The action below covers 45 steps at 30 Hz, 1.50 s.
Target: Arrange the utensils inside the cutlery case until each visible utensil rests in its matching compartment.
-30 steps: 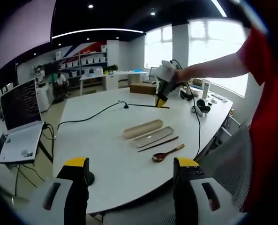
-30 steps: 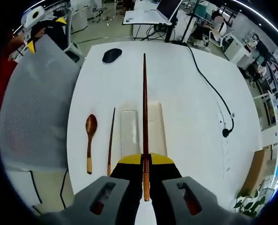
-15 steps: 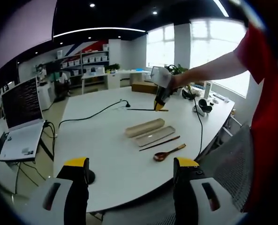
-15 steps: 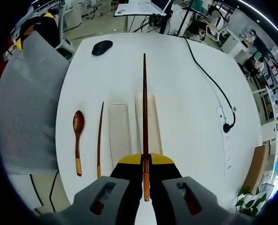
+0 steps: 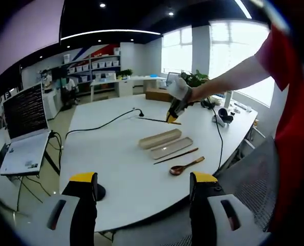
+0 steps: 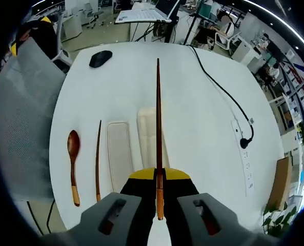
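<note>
Shift: in the right gripper view the case parts, chopstick and spoon have slid left and down over the last second. That's the camera travelling, with the right gripper (image 6: 158, 177) now more above the lid side.
Right gripper: jaws pressed together on one chopstick (image 6: 158, 128), pinched near its thick end, the tip pointing out over the white table (image 6: 203, 133).
Left gripper: jaws spread wide, nothing between them, hanging off the table's near edge (image 5: 141, 190).
Case: two long parts side by side, the shallow tray (image 6: 119, 154) and the paler part (image 6: 147, 134) just beside it. Nothing visible inside either.
Loose pieces: second chopstick (image 6: 98, 161) beside the tray, wooden spoon (image 6: 73, 164) further out.
Progress: early, I'd say. One chopstick lifted, nothing seated, three pieces left to place.
Left gripper view adds: the right gripper (image 5: 173, 111) held above the table beyond the case, well clear of it.
Right gripper view adds: a top-down look at the layout, plus a dark mouse (image 6: 100, 58).
</note>
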### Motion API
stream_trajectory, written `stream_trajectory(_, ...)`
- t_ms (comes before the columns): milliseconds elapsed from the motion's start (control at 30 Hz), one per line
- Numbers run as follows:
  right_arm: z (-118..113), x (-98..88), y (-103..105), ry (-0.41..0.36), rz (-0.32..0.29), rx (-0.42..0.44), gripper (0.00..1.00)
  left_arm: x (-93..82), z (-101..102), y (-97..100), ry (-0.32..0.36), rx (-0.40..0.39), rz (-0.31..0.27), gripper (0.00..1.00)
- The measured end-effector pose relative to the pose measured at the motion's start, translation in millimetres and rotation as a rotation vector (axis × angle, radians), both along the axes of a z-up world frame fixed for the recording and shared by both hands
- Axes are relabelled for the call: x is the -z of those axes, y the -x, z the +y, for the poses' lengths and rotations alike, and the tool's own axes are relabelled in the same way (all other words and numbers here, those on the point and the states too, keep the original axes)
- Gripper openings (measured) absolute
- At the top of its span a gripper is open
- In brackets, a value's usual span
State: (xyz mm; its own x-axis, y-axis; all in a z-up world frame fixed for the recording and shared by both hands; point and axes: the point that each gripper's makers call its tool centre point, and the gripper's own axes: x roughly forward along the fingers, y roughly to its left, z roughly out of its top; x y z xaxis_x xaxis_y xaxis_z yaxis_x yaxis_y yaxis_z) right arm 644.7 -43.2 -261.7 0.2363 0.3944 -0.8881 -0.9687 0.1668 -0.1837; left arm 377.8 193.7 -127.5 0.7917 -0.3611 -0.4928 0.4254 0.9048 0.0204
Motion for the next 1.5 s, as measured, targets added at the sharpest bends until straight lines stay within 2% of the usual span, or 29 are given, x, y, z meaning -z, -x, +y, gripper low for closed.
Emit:
stream_trajectory(333,-5,10.8,-6,0.002,0.009,0.042,0.00,-3.2,1,-1.2,-0.009,0.007,-0.008,0.76)
stream_trajectory(467,-1,14.6,-10,-0.009,0.001,0.016,0.00,-3.1,3,-0.3,-0.010,0.000,-0.004,0.76)
stream_trajectory(633,-2,29.4,-15,0.038,0.025,0.000,0.00,-3.7,7,1.2,-0.015,-0.018,0.003,0.76)
stream_trajectory(733,-6,38.8,-14,0.056,0.061,0.013,0.00,-2.7,9,1.1,-0.017,-0.022,0.009,0.76)
stream_trajectory(833,-11,48.8,-11,0.103,0.082,-0.007,0.00,0.0,11,-1.0,-0.025,-0.022,0.015,0.76)
stream_trajectory(933,-12,51.7,-11,0.121,0.079,-0.005,0.00,-6.2,14,-3.8,-0.091,-0.021,-0.027,0.74)
stream_trajectory(1067,-13,54.6,-11,0.125,0.081,-0.008,0.00,-12.5,9,-6.4,-0.055,-0.016,-0.038,0.74)
stream_trajectory(1200,-15,58.3,-10,0.134,0.085,-0.015,0.00,-11.8,6,-8.0,-0.037,-0.010,-0.035,0.75)
stream_trajectory(1333,-17,63.9,-14,0.156,0.072,-0.005,0.00,-11.3,3,-5.2,-0.043,0.002,-0.029,0.75)
stream_trajectory(1500,-16,69.8,-14,0.179,0.090,-0.012,0.00,-11.7,9,-1.8,-0.057,-0.002,-0.025,0.75)
